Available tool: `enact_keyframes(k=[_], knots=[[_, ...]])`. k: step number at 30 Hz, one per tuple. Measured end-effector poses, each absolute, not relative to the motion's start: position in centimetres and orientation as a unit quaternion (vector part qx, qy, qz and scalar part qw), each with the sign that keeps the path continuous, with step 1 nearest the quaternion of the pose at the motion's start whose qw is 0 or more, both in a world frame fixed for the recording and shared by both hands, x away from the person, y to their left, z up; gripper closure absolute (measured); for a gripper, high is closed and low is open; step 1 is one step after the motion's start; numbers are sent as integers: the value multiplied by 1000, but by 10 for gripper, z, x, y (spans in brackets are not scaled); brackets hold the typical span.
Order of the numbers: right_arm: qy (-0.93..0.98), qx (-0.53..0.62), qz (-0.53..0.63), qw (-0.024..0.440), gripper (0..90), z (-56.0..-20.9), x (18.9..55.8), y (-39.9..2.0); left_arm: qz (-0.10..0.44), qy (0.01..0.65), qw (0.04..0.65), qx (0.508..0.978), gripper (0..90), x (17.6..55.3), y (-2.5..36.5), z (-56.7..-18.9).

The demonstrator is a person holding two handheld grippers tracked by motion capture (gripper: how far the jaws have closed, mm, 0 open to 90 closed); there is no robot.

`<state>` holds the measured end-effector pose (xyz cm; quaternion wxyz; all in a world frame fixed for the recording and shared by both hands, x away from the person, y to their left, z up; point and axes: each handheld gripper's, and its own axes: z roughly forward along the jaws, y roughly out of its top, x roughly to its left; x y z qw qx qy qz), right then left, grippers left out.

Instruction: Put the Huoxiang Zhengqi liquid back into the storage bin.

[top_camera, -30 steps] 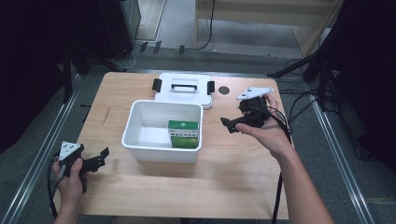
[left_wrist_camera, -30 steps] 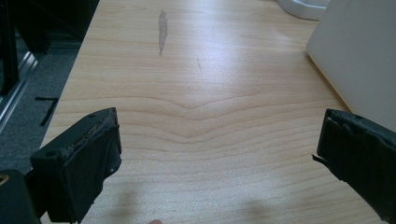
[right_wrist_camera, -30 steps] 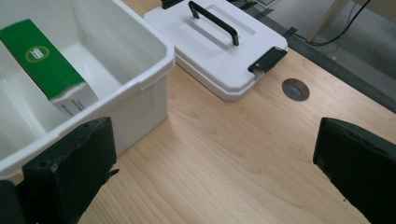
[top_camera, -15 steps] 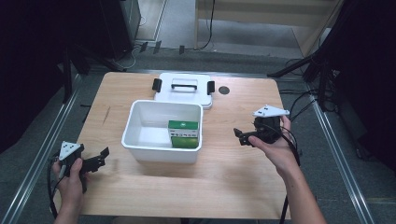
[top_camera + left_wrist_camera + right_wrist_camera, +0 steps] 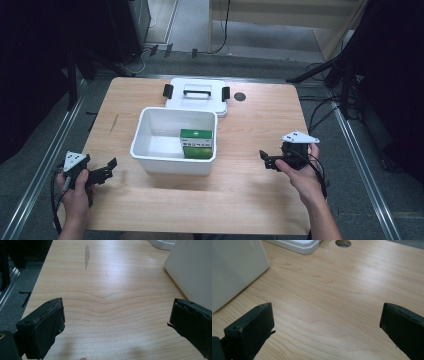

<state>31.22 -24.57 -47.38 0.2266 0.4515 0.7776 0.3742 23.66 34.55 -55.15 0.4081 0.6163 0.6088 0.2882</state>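
The wooden table [image 5: 240, 200] carries an open white bin [image 5: 150, 150] at its middle, with the lid [image 5: 197, 102] lying flat just behind it. A green box [image 5: 197, 137] sits inside against the bin's right wall. The left gripper [image 5: 107, 167] and right gripper [image 5: 264, 159] rest either side, both spread wide and empty. Likely between steps; fitting the lid looks next
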Motion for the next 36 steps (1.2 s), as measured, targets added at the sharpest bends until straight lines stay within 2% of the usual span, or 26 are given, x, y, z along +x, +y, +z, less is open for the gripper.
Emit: enact_keyframes(k=[24,36], knots=[[720,513,393,252,0,-527,262,-318,292,609,405,617,2,236,345,-551],[704,520,399,273,0,-543,235,-332,290,606,394,627,2,238,342,-551]])
